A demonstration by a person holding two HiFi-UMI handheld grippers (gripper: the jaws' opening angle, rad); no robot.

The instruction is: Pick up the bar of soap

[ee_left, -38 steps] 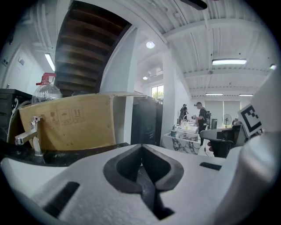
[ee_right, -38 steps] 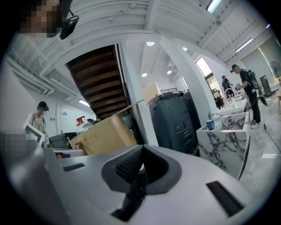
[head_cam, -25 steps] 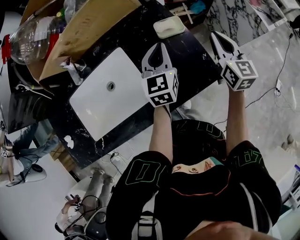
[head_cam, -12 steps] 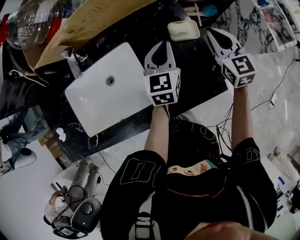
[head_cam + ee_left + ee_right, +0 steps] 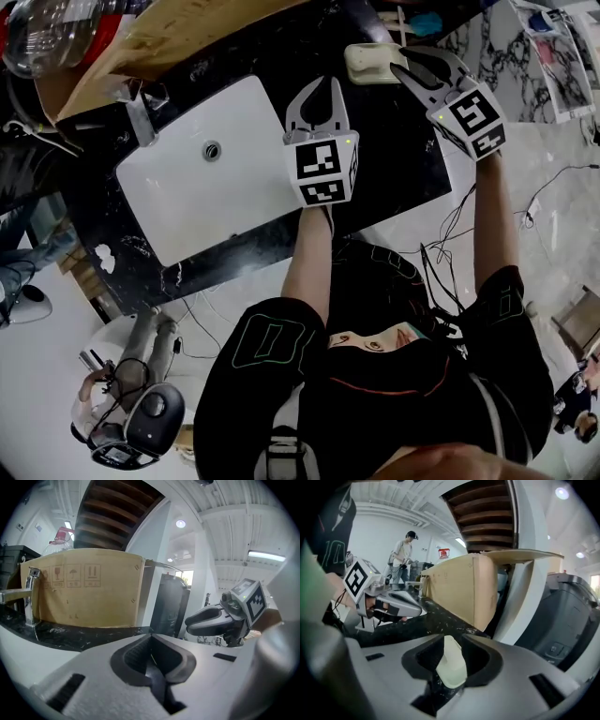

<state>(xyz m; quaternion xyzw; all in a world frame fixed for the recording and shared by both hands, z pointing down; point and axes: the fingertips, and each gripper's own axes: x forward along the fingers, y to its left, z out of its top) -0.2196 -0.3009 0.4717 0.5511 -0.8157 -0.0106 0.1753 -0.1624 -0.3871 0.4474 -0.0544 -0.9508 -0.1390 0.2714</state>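
Now that right gripper [image 5: 409, 62] has reached the bar of soap [image 5: 452, 665], jaws just parted around it | grip pending | left gripper [image 5: 319, 86] closed

This is looking like a test set-up inside a large industrial hall, not a home bathroom. A black marbled surface [image 5: 394, 141] is carrying a white basin [image 5: 206, 187] left of the left gripper [image 5: 319, 89], with a chrome tap [image 5: 29, 592] and a cardboard box [image 5: 84, 592] beyond it. Strip lights [image 5: 265, 555] are shining under a ribbed ceiling, cables [image 5: 450, 225] are trailing over the floor, and a person [image 5: 401, 557] is standing far off.
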